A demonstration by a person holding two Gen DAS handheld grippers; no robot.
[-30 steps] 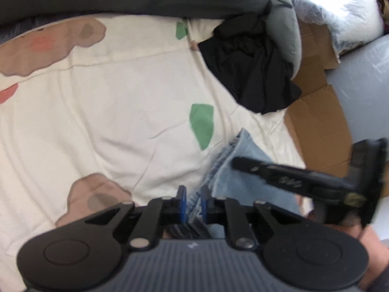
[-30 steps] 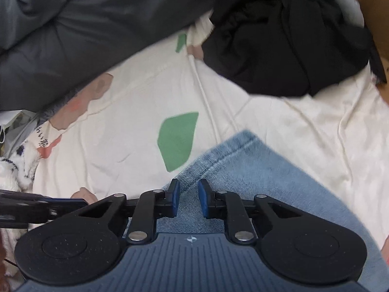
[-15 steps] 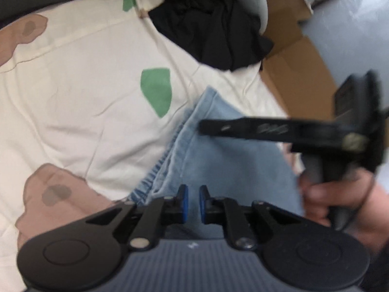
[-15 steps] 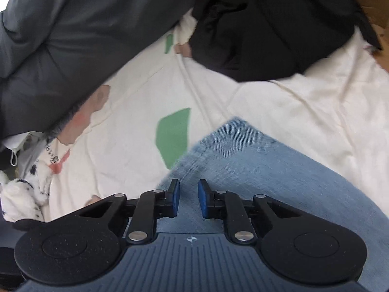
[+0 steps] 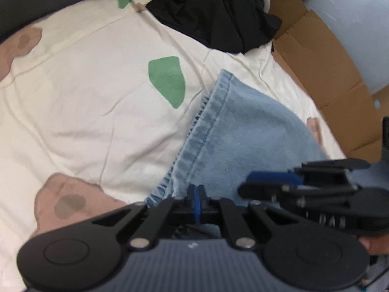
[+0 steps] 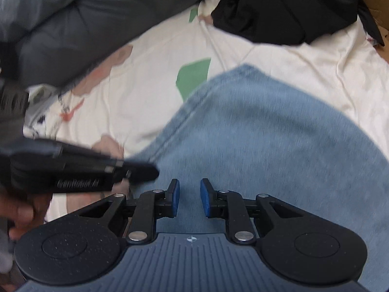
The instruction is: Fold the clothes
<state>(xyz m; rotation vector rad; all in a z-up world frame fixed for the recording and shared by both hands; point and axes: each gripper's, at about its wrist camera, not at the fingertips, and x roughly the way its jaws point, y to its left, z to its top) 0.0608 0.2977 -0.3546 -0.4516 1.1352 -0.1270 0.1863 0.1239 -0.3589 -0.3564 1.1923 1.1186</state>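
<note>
- The left gripper has its blue pads pressed together on the hem edge of the light-blue jeans.
- The right gripper hovers over the denim with fingers spread, holding nothing.
- The jeans lie on a cream bedsheet with green and brown patches.
- A black garment is heaped beyond, well apart, beside cardboard.

Soft, faded blue denim with a stitched hem is seen laid on a matt, creased cream cotton sheet, beyond which black cloth, brown corrugated cardboard and a dark grey quilted blanket are seen.
</note>
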